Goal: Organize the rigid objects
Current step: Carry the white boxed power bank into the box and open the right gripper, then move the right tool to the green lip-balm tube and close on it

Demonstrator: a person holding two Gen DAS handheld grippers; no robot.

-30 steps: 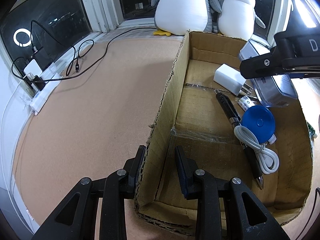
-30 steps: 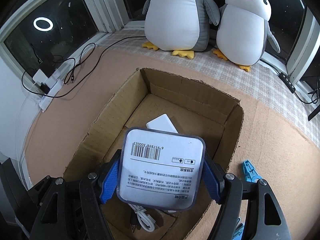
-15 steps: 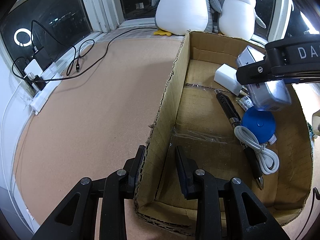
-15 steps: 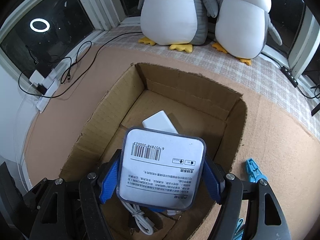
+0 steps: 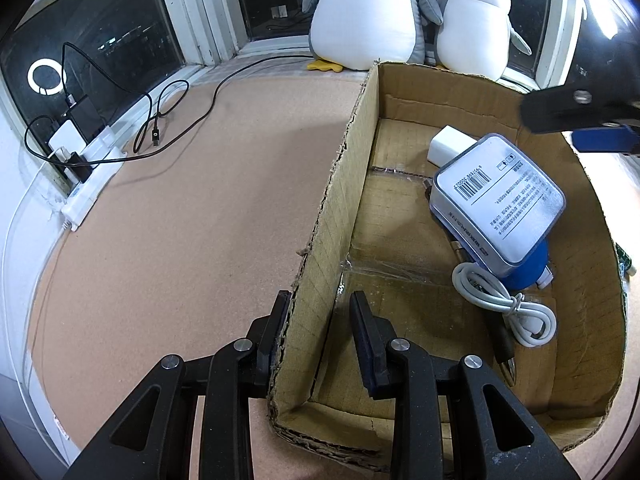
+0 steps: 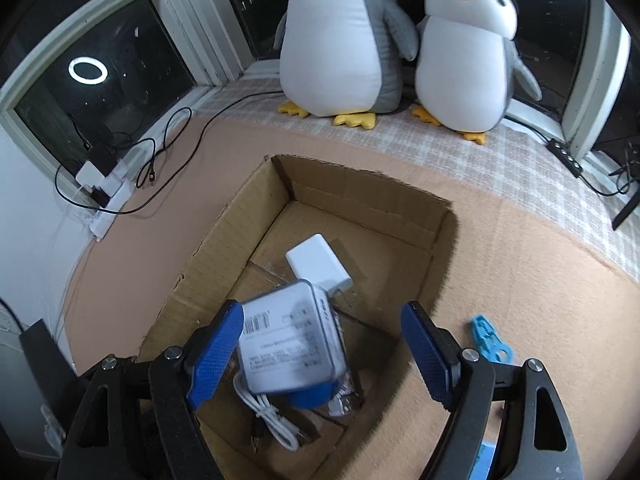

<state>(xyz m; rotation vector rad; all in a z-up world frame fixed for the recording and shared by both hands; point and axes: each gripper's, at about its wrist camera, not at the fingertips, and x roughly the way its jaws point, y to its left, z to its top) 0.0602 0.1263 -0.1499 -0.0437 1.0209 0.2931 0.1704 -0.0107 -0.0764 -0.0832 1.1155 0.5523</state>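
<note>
Inside cardboard box [image 6: 436, 216], labelled case [image 6: 292, 344] between opening right claw [image 6: 324, 356].

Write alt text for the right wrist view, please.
The right gripper, jaws opening, has let go of a white barcoded box, now tilted in the cardboard box over a white cable. Two plush penguins sit behind.

Brown corrugated cardboard box [image 5: 320, 216] showing at frame centre. White-labelled case [image 5: 500, 204] with black barcode and grey-blue rim lying right of centre, over a blue round object [image 5: 528, 268]. White coiled cable [image 5: 508, 308] and white charger block [image 5: 448, 144] showing inside. Two white-and-grey plush penguins [image 6: 340, 40] with yellow feet standing at top. Pale checked cloth [image 6: 520, 168] spreading upper right. Blue pads [image 6: 216, 352] showing on black right gripper [image 6: 324, 352].
</note>
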